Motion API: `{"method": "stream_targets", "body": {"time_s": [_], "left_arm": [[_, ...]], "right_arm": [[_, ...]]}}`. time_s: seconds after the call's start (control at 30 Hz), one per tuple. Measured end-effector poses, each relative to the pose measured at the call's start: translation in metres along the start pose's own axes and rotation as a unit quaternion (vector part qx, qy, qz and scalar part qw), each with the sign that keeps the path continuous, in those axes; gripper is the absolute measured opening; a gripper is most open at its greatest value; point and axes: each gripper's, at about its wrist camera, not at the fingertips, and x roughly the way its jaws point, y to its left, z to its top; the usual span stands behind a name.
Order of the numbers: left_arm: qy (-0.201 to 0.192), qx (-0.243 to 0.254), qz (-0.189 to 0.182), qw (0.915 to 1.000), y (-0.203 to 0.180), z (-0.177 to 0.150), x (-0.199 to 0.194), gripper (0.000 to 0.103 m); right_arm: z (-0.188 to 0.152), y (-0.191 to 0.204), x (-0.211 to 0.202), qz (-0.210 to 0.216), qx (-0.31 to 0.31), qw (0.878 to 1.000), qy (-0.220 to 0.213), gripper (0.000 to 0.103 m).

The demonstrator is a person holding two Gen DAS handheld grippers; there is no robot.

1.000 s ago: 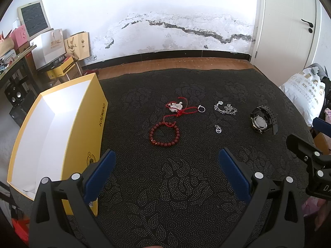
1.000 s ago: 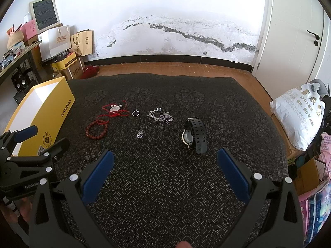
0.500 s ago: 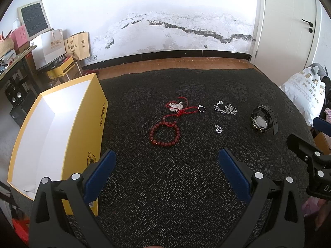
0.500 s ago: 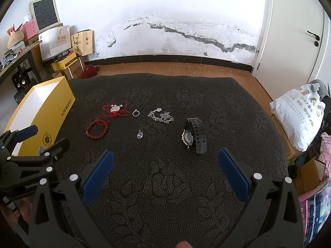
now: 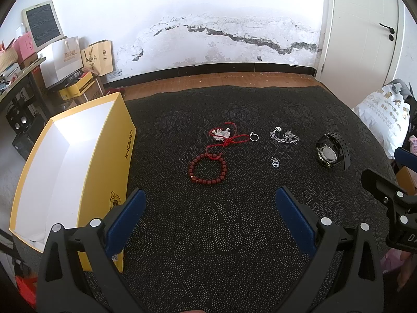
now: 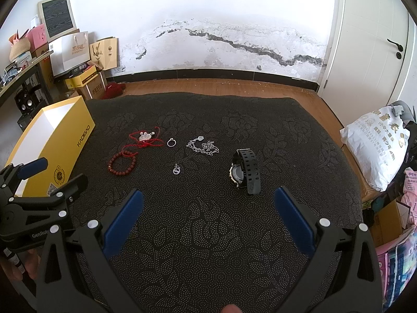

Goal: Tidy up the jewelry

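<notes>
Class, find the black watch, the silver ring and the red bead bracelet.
black watch (image 6: 249, 169), right wrist view, on its strap
silver ring (image 5: 253, 137), left wrist view, on its band
red bead bracelet (image 5: 224, 167), left wrist view, on its right-hand beads

My finger pads (image 5: 125, 221) look like matt blue rubber on black plastic. Under me lies a dark cloth (image 5: 208, 234), matt, with raised dotted roses. Right of the glossy yellow cardboard box (image 5: 114, 161), the red beads (image 5: 207, 169) shine smooth, the chain bracelet (image 5: 284, 137) and ring (image 5: 253, 137) glint like metal, and the watch strap (image 6: 249, 169) looks matt black rubber.
</notes>
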Motion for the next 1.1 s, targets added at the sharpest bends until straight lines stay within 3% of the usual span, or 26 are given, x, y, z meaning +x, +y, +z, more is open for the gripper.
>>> {"method": "stream_targets", "body": {"time_s": [1.1], "left_arm": [[0.014,-0.001,0.000,0.9999,0.000,0.003,0.012,0.097]], "right_arm": [[-0.001,0.001,0.006,0.000,0.000,1.000,0.006,0.097]]}}
